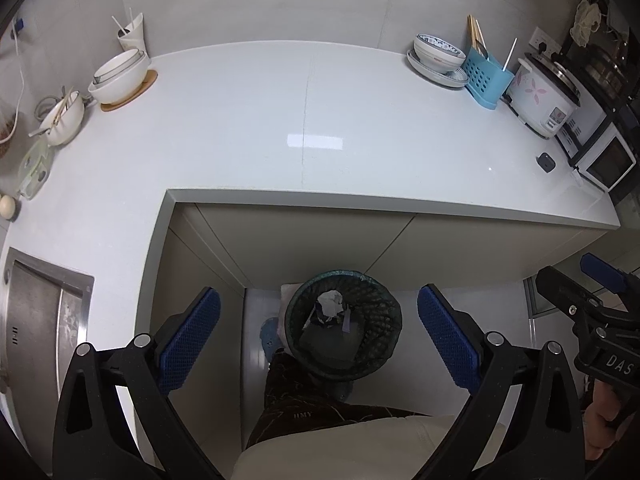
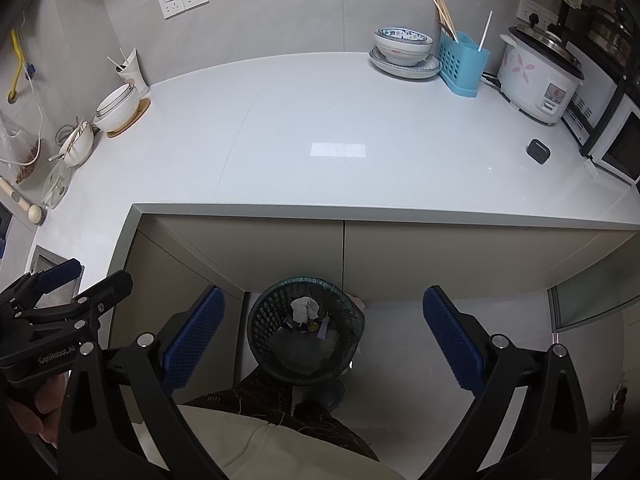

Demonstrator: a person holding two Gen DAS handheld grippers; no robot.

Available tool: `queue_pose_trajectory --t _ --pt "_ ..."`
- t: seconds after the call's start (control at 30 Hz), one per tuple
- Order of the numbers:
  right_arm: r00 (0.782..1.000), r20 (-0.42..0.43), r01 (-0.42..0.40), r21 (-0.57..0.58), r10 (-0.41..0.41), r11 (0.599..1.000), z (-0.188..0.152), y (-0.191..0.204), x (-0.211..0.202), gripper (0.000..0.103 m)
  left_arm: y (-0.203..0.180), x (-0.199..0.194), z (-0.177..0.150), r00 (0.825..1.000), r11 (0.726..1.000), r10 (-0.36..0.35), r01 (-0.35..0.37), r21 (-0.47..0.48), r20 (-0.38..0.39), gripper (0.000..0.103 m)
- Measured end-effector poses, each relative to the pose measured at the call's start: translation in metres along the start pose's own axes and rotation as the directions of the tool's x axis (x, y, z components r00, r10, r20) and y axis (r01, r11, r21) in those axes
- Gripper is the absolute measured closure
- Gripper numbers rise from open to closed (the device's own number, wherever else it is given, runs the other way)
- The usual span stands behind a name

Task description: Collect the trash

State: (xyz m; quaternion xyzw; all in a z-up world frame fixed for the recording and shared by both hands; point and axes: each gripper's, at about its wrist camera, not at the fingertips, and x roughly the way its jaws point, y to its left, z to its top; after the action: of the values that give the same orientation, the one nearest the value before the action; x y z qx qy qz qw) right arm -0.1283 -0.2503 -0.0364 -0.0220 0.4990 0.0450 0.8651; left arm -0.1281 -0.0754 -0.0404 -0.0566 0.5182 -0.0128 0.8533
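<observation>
A dark mesh trash bin (image 1: 380, 320) (image 2: 264, 320) stands on the floor in front of the counter's cabinets. Inside it lie a crumpled white paper (image 1: 331, 303) (image 2: 305, 307) and a few small scraps. My left gripper (image 1: 318, 334) hovers open above the bin, its blue pads (image 1: 191, 340) wide apart and holding nothing. My right gripper (image 2: 320, 338) is open too, also above the bin and empty. Each gripper shows at the edge of the other's view: the right gripper (image 1: 592, 300), the left gripper (image 2: 60, 292).
White countertop (image 1: 304, 120) carries stacked bowls (image 1: 120, 76), a bowl with chopsticks (image 1: 64, 116), a patterned bowl on a plate (image 1: 438, 58), a blue utensil holder (image 1: 486, 76), a rice cooker (image 1: 544, 96), a small dark device (image 1: 546, 162). A sink (image 1: 36, 312) lies left. A person's legs stand below.
</observation>
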Motion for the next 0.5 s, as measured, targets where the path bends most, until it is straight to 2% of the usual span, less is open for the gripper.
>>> queue_pose_trajectory --t 0.5 --pt "1.000 -0.001 -0.005 0.000 0.005 1.000 -0.0020 0.0041 0.0010 0.008 -0.0022 0.0008 -0.0033 1.000 1.000 -0.003 0.003 -0.011 -0.011 0.006"
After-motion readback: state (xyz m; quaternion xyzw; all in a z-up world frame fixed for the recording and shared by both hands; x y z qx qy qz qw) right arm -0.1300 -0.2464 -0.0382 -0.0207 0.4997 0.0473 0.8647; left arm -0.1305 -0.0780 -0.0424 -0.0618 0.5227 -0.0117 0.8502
